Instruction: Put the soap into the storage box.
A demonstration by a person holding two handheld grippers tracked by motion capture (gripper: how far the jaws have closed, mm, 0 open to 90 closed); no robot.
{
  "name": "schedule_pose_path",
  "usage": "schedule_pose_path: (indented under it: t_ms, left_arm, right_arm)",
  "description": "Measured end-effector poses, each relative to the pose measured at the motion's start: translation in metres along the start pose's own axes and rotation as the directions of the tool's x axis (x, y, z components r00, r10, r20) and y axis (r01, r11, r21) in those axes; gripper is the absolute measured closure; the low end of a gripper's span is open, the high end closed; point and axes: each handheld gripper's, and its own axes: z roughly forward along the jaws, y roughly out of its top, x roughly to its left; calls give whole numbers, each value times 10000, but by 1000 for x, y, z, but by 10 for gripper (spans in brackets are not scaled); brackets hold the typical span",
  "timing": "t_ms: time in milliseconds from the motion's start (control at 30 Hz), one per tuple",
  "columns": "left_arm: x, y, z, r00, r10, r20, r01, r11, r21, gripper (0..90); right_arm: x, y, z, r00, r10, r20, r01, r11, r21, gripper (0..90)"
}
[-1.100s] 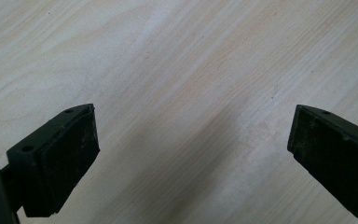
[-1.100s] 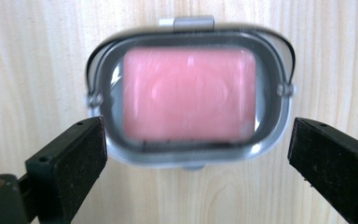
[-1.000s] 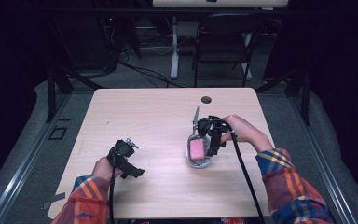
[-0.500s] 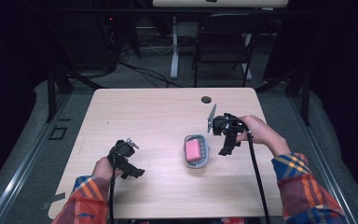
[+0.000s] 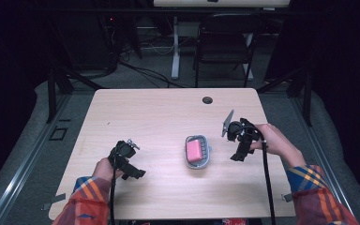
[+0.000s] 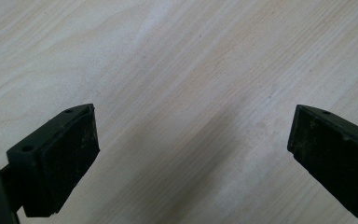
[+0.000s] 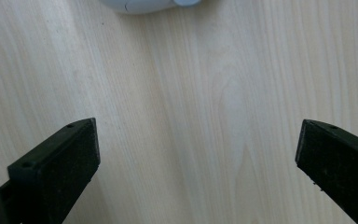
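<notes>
A: Where does the dish (image 5: 198, 153) sit on the table (image 5: 159, 112)?

B: Right of the middle, toward the near half. The soap bar (image 5: 196, 150) lies inside it.

A: And the two grippers?

B: The right gripper (image 5: 238, 154) is just right of the dish, apart from it. The left gripper (image 5: 135, 172) is well to the left, nearer the near edge. The dish lies between them.

A: Anything at the far side?

B: A cable hole (image 5: 207, 100) near the far edge, right of centre. A chair (image 5: 225, 47) stands on the floor behind the table.
</notes>
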Motion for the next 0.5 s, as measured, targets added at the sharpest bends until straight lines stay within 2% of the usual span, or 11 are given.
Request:
schedule_pose_path:
  t_ms: [167,200,267,400,500]
  left_arm:
    - [0,0,0,10000,28,-13,-28,10000,19,18]
    - [0,0,0,10000,28,-4,-28,10000,29,18]
    - [0,0,0,10000,26,-5,-26,10000,25,18]
    - [0,0,0,10000,35,10,-35,10000,38,18]
    - [0,-1,0,9999,24,99,-25,9999,101,18]
  right_arm:
    - [5,-12,7,9998,208,75,-209,9997,138,0]
    - [8,-17,10,9992,388,-73,-388,9992,73,0]
    - [11,-22,12,9991,402,-110,-399,9988,275,0]
    - [15,-31,16,9975,684,-187,-677,9972,320,0]
    - [21,-40,21,9965,834,-84,-830,9956,443,0]
